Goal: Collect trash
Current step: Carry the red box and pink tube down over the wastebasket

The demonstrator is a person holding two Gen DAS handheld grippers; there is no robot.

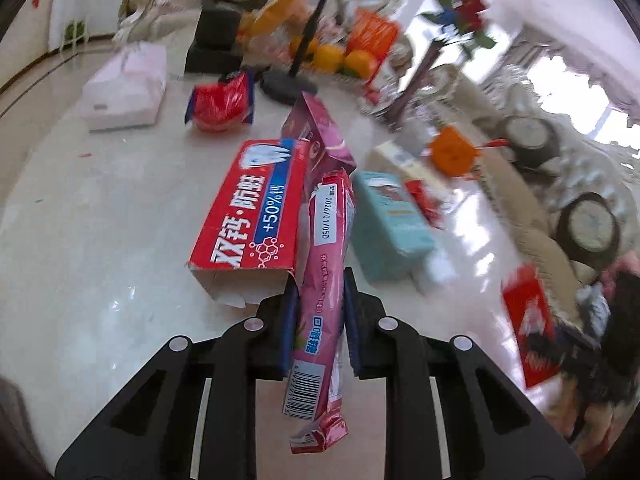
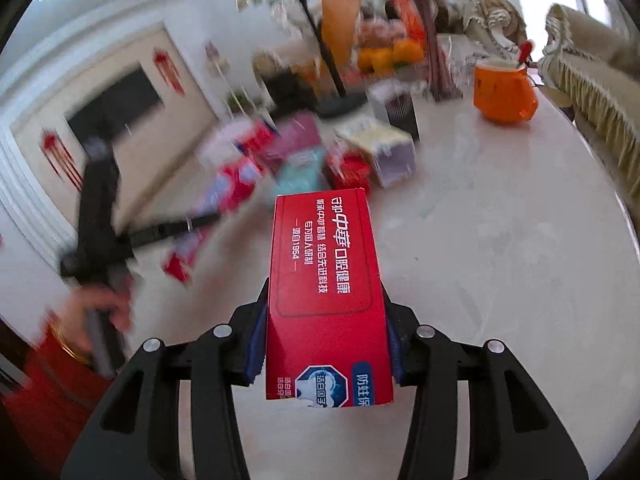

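Left gripper (image 1: 320, 320) clamped on long pink foil toothpaste wrapper (image 1: 326, 280), lifted above white marble table (image 1: 100, 240). Right gripper (image 2: 326, 328) squeezing red cardboard toothpaste box (image 2: 326, 280) lengthwise, clear of tabletop, likely for carrying off.

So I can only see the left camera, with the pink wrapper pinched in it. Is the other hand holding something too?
Observer: Yes, the right gripper is shut on a red toothpaste box.
Operator: Is the box on the table?
Observer: No, it is lifted above the white table.
Operator: What is ahead of it?
Observer: An orange mug stands far right, with something red sticking out of it.
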